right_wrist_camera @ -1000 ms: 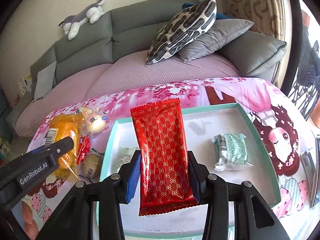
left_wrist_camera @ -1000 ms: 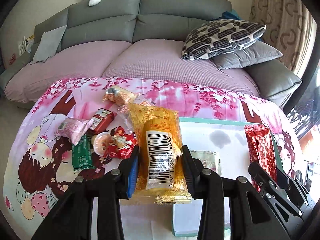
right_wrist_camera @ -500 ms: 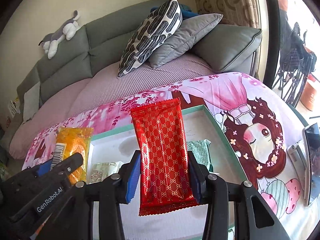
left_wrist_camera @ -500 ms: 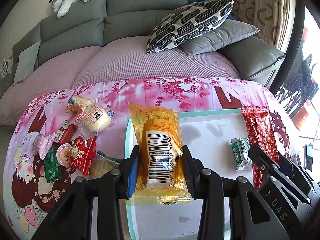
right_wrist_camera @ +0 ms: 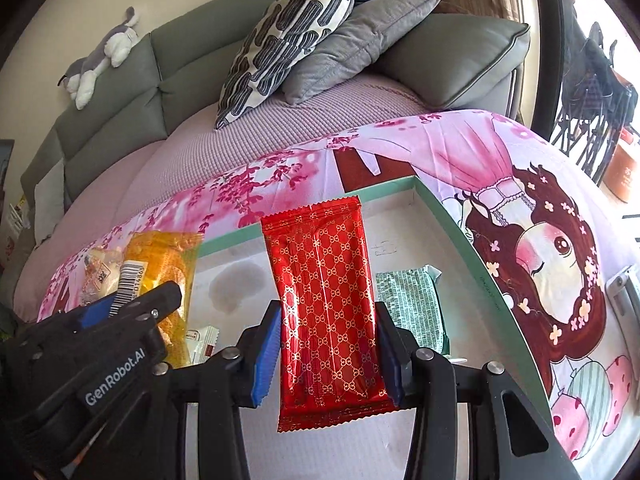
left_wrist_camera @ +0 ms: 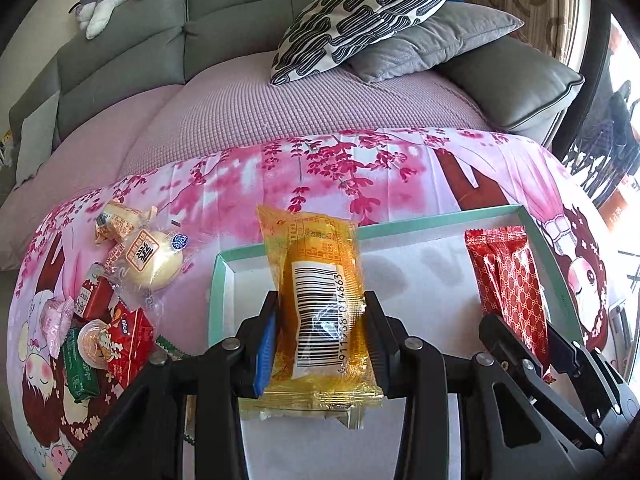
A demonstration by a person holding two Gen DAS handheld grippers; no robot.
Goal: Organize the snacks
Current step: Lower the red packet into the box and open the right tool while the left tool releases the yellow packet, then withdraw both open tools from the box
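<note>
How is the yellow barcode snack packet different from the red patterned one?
The yellow translucent barcode packet bulges around its contents and sits in the left gripper; the glossy red gold-patterned packet looks flatter, opaque, in the right gripper. Both are clamped upright over the teal-rimmed tray.

You're working in bright daylight that pours in from the window side on the right, blowing out to white at the right edge of both views. The yellow wrapper (left_wrist_camera: 320, 308) and red wrapper (right_wrist_camera: 328, 304) throw back small glints. Soft shadows fall on the tray floor (left_wrist_camera: 416, 264). Both fisheye views bend the sofa (right_wrist_camera: 120, 92) hard, with black vignette corners. Focus is sharp throughout.
</note>
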